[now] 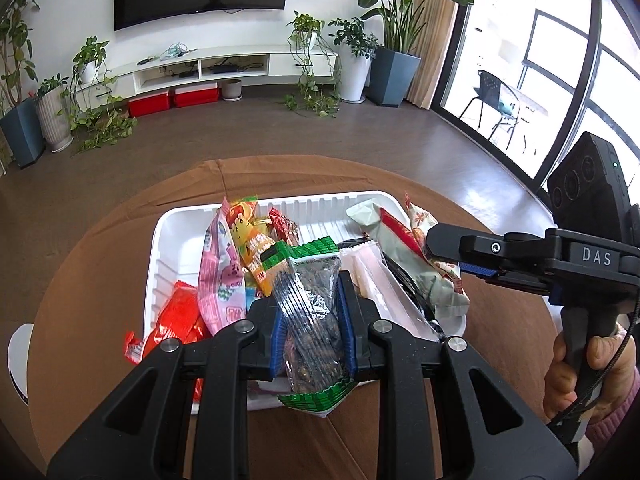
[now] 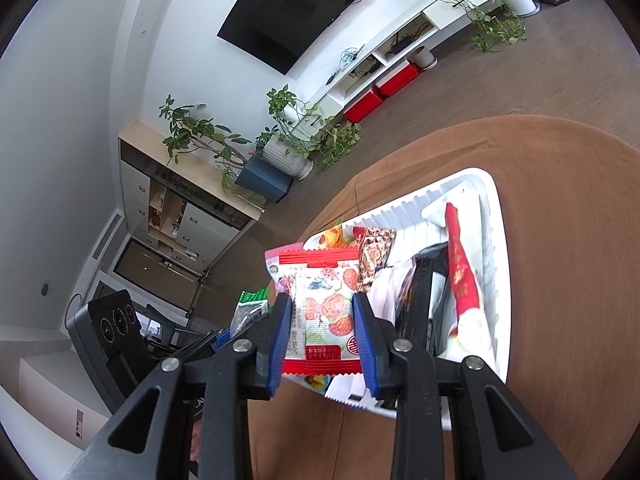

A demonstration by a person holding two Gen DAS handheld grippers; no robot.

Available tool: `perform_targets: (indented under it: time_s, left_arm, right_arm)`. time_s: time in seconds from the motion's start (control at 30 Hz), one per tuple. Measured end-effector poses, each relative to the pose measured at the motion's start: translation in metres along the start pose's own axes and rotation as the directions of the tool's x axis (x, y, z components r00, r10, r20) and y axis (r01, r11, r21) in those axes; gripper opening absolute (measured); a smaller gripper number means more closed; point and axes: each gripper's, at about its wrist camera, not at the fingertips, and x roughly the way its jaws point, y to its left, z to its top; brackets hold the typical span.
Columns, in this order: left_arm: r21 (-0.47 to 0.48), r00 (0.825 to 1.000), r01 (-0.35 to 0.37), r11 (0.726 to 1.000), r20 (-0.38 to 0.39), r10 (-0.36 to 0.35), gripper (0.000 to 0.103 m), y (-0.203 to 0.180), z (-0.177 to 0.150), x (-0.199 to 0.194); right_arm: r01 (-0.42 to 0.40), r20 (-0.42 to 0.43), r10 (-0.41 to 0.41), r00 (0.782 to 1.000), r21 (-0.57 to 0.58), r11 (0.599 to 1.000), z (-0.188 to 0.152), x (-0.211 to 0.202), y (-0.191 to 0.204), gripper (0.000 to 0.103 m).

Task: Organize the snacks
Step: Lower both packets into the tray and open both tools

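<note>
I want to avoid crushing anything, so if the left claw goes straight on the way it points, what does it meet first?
The left claw, shut on a green-edged snack bag, points into the white tray. It would probably first meet the packets piled there, likely the yellow cartoon packet; depth is unclear.

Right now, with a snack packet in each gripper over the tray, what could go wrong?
1. The left gripper pinches the green-edged packet by crinkly clear film; it may slip out.
2. The right gripper holds the strawberry packet close beside the left one, so they might collide.
3. The white tray is piled with upright packets; lowering either hand could knock some over the rim.
</note>
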Motion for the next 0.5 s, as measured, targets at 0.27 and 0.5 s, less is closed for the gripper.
perform_targets:
  time_s: [0.27, 0.5]
  left_arm:
    - [0.013, 1.0, -0.012, 1.0, -0.008, 0.012, 0.021, 0.0, 0.008, 0.013]
    - [0.021, 1.0, -0.015, 1.0, -0.014, 0.015, 0.021, 0.0, 0.011, 0.023]
  right_arm:
    - [0.021, -0.006, -0.021, 1.0, -0.001, 1.0, 0.006, 0.008, 0.002, 0.033]
    - [0.037, -0.009, -0.037, 0.999, 0.001, 0.999, 0.011, 0.014, 0.0, 0.034]
